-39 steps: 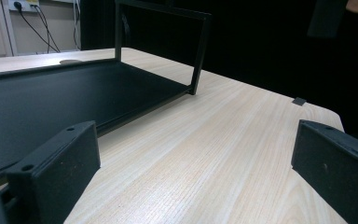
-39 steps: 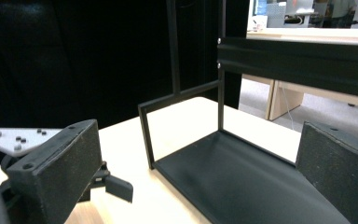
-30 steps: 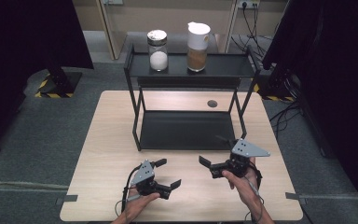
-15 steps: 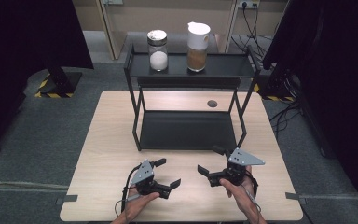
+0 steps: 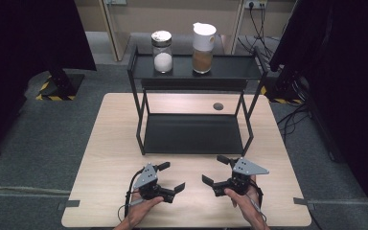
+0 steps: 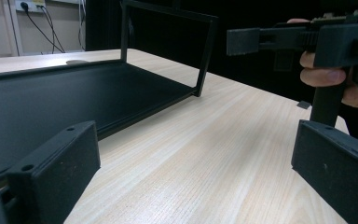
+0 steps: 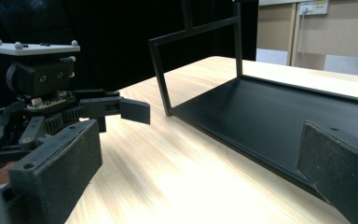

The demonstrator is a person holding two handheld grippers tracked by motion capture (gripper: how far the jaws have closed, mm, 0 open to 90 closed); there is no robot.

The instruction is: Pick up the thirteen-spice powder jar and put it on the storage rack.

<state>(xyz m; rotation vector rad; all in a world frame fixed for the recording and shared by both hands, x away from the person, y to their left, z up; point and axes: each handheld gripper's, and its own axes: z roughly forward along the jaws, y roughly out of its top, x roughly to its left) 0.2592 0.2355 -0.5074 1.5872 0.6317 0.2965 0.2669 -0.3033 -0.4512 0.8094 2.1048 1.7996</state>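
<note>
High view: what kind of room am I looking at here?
Probably a lab or test room, not a home. A bare wooden table stands on grey floor between black curtains, with wall sockets, loose cables and yellow-black hazard tape behind a black metal shelf.

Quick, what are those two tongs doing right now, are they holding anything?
Left tongs: open, holding nothing, low over the table.
Right tongs: open, holding nothing, in front of the black rack.

The left gripper (image 5: 171,176) and right gripper (image 5: 216,168) are hovering with jaws spread, facing three and nine o'clock.
</note>
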